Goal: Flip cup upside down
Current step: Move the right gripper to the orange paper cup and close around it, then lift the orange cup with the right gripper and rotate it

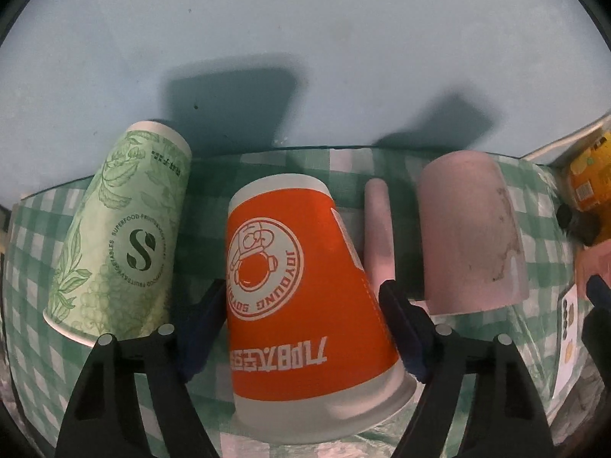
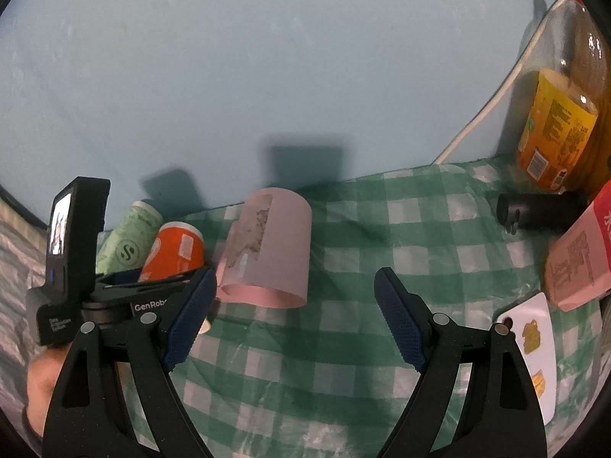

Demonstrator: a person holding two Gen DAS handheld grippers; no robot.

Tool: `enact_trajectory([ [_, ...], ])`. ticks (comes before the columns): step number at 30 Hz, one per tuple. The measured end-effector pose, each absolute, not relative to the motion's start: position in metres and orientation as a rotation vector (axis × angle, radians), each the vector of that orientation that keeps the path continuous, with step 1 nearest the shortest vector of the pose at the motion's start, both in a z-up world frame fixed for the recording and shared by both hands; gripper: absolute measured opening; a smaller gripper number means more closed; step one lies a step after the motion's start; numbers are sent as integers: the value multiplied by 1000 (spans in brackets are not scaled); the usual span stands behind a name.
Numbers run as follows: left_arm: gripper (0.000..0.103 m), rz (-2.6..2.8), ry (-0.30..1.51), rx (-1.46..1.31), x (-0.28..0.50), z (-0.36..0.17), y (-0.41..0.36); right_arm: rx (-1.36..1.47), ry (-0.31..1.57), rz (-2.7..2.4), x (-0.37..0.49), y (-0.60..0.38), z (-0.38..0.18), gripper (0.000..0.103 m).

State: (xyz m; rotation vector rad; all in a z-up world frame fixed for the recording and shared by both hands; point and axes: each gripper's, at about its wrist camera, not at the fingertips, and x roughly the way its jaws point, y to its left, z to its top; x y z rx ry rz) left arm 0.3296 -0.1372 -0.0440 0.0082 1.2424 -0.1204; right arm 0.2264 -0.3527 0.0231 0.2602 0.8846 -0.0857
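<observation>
An orange paper cup [image 1: 305,294] stands upside down, slightly tilted, on the green checked cloth [image 1: 267,168]. My left gripper [image 1: 301,297] is around it, its blue pads close to both sides; firm contact is not clear. A green paper cup [image 1: 122,229] stands upside down to its left, a pink mug [image 1: 469,233] upside down to its right. In the right wrist view the orange cup [image 2: 175,248], green cup [image 2: 130,240] and pink mug [image 2: 275,244] show at left. My right gripper [image 2: 294,301] is open and empty above the cloth.
A yellow-labelled bottle [image 2: 557,129], a black cylinder [image 2: 538,210], a pink carton [image 2: 580,255] and a white card [image 2: 534,351] sit at the right. A pale blue wall [image 2: 267,76] stands behind the table.
</observation>
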Motion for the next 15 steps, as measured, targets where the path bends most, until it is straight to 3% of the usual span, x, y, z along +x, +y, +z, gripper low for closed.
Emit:
enact_trajectory([
  [15, 75, -331, 1079, 217, 266, 2, -125, 281, 853, -29, 195, -343, 23, 84],
])
